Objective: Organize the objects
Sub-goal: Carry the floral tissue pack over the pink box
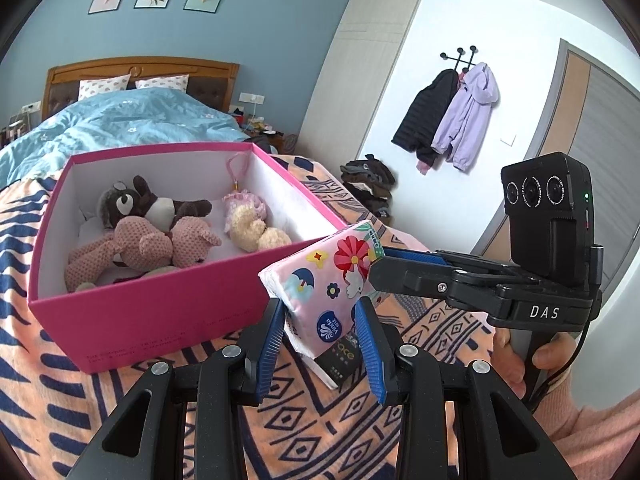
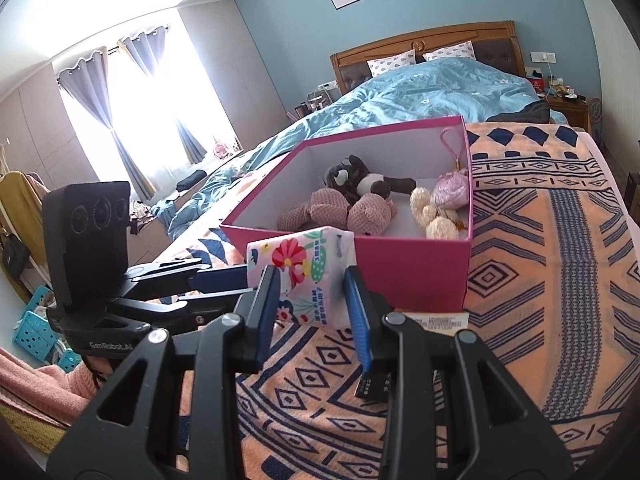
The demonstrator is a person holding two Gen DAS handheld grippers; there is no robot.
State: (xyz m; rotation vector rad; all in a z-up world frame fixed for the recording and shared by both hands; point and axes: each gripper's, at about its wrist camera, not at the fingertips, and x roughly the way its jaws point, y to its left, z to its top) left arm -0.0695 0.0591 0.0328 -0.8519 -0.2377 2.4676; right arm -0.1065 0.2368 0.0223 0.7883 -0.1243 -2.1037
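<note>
A pink flower-printed tissue pack (image 1: 320, 276) hangs above the patterned blanket, just in front of the pink box (image 1: 168, 312). My left gripper (image 1: 320, 312) is shut on its lower end, blue pads pressed to both sides. My right gripper (image 1: 378, 266) comes in from the right and is shut on the pack's upper corner. In the right wrist view the tissue pack (image 2: 304, 268) sits between my right gripper (image 2: 311, 284) pads, and my left gripper (image 2: 240, 280) reaches in from the left. The pink box (image 2: 420, 276) holds a brown plush, a pink knitted plush and a cream one.
A black packet (image 1: 344, 360) lies on the orange and navy blanket (image 1: 420, 344) under the tissue pack, with a white label (image 2: 440, 322) against the box front. A hand (image 1: 516, 360) in a pink sleeve holds the right gripper. A blue duvet covers the bed behind.
</note>
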